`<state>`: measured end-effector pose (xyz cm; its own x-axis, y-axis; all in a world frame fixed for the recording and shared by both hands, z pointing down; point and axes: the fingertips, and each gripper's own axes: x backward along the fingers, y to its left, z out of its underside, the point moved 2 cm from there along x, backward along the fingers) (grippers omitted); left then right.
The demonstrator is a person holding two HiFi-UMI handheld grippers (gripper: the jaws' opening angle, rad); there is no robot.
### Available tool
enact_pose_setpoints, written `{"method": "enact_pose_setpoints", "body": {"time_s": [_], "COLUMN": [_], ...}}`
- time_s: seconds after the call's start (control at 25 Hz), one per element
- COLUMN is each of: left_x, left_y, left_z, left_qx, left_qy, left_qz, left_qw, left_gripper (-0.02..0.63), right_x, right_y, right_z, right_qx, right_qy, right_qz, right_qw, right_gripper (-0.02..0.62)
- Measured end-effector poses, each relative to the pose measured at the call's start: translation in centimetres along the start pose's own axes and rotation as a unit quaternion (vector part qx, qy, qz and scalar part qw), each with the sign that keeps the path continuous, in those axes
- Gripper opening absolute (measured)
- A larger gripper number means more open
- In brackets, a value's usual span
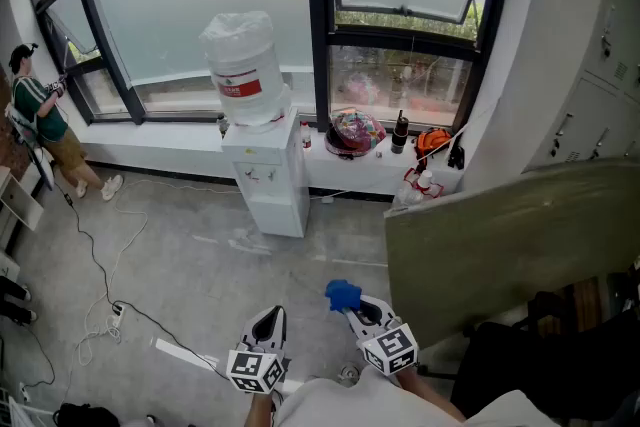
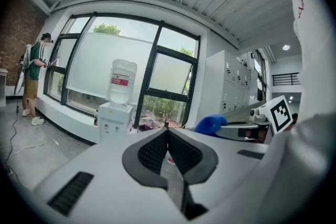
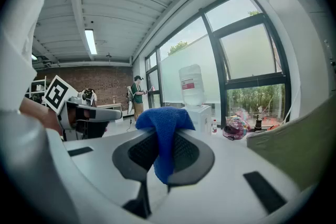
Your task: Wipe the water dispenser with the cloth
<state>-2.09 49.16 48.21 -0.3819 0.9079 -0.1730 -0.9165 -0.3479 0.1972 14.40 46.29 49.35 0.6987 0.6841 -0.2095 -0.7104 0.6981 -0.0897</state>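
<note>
The water dispenser [image 1: 268, 177] stands in the upper middle of the head view, a white cabinet against the low windowsill [image 1: 170, 133], well apart from both grippers. A large clear bottle [image 1: 243, 67] with a red label sits upside down on top of it. Two small taps show on its front panel.

At the bottom centre of the head view, the right gripper [image 1: 352, 305] is clenched on the blue cloth [image 1: 343, 294]. In the right gripper view the cloth fills the middle of the frame: it bunches above the two dark pads and hangs down between them, pinched there. The dispenser shows just right of the cloth in that view, small and far off.

The left gripper [image 1: 271, 317] is just left of the right one at the bottom of the head view. In the left gripper view its jaws meet at their tips with nothing between them, and the dispenser stands left of centre, beyond them.

A person [image 1: 40, 115] in a green top stands by the window at the upper left of the head view. A dark cable [image 1: 100, 255] trails over the grey floor at lower left. An olive board [image 1: 500, 235] fills the right side, and a colourful bundle [image 1: 355, 130] lies on the sill right of the dispenser
</note>
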Motion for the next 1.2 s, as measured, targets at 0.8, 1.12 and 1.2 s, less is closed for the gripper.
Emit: {"method": "enact_pose_setpoints", "body": {"time_s": [0.8,1.12,1.2], "left_x": [-6.3,-9.1,-10.4], "left_y": [-2.5,-1.3,-0.8], "left_z": [0.5,0.8,0.8], "left_qx": [0.003,0.005,0.003], "left_qy": [0.004,0.008,0.010], "left_qz": [-0.020,-0.015,-0.009], "left_qw": [0.9998,0.9998,0.9999], "left_gripper": [0.012,0.012,0.012], "right_x": [-0.9,-2.7,-3.6], "right_y": [-6.1,-8.1,-8.9], "right_z": [-0.5,-0.2,-0.1], "right_qx": [0.007,0.004,0.000], "right_qy": [-0.010,-0.009,-0.008], "right_qz": [-0.053,-0.048,-0.044], "right_qw": [0.999,0.999,0.999], "right_gripper": [0.054,0.054,0.054]}}
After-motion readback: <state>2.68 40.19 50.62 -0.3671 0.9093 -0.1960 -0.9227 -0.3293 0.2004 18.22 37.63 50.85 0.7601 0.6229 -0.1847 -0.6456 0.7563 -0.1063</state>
